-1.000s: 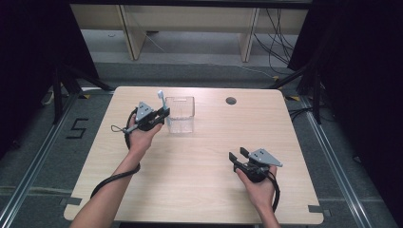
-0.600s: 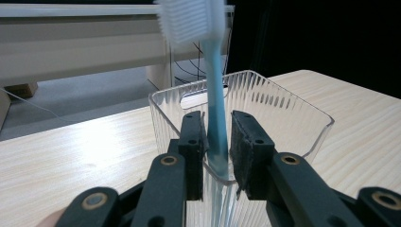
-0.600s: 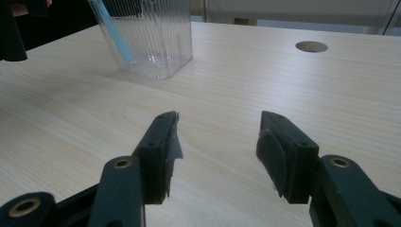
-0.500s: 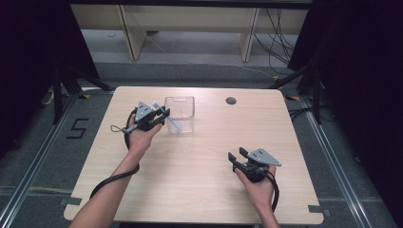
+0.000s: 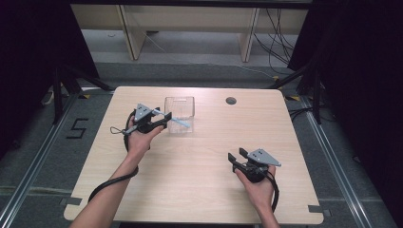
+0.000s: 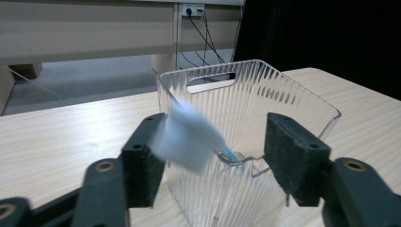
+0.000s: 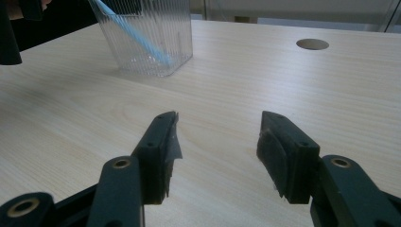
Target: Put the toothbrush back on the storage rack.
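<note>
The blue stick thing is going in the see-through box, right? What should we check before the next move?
1. Clear box standing upright on the table: ok.
2. Blue stick has its lower end inside the box: ok.
3. Left gripper open: ok.
4. Stick fully let go: cannot tell, its top is blurred beside one jaw.
5. Right gripper open, away from the box: ok.

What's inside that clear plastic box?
A light blue stick leans inside the clear ribbed box, its upper end sticking out. Its lower tip blurs behind the ribbing.
</note>
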### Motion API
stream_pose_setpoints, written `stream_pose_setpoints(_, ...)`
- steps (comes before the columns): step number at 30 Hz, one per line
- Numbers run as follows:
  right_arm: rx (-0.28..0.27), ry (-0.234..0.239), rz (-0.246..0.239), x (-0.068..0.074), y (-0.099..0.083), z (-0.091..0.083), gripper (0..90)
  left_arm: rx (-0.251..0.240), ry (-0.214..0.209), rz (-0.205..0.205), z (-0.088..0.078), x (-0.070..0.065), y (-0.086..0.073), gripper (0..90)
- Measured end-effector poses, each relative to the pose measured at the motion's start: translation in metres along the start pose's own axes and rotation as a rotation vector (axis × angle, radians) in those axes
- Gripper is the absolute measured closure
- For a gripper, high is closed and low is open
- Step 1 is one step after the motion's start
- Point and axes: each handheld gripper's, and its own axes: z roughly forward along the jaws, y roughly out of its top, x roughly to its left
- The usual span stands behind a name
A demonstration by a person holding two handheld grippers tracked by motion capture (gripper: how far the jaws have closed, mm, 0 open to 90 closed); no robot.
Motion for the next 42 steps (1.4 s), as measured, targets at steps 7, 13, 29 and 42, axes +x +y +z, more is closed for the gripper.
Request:
stream_pose_setpoints(7, 0.0, 0.001, -0.006, 0.0, 0.0, 0.0, 47.9, 0.024, 0.007, 0.007, -0.004, 0.002, -0.001, 27.3)
stream_pose_setpoints(13, 0.001, -0.002, 0.003, -0.002, 0.001, -0.002, 47.8, 0.037, -0.006, 0.017, -0.012, 0.005, -0.002, 23.9)
stream_pose_setpoints(29, 0.02, -0.005, 0.038, 0.001, 0.0, -0.002, 47.6, 0.07, 0.001, 0.051, -0.043, 0.01, -0.007, 21.8)
stream_pose_setpoints(42, 0.011, 0.0, 0.008, 0.0, -0.001, 0.0, 47.5, 0.079, -0.02, 0.085, -0.071, 0.011, -0.012, 22.0)
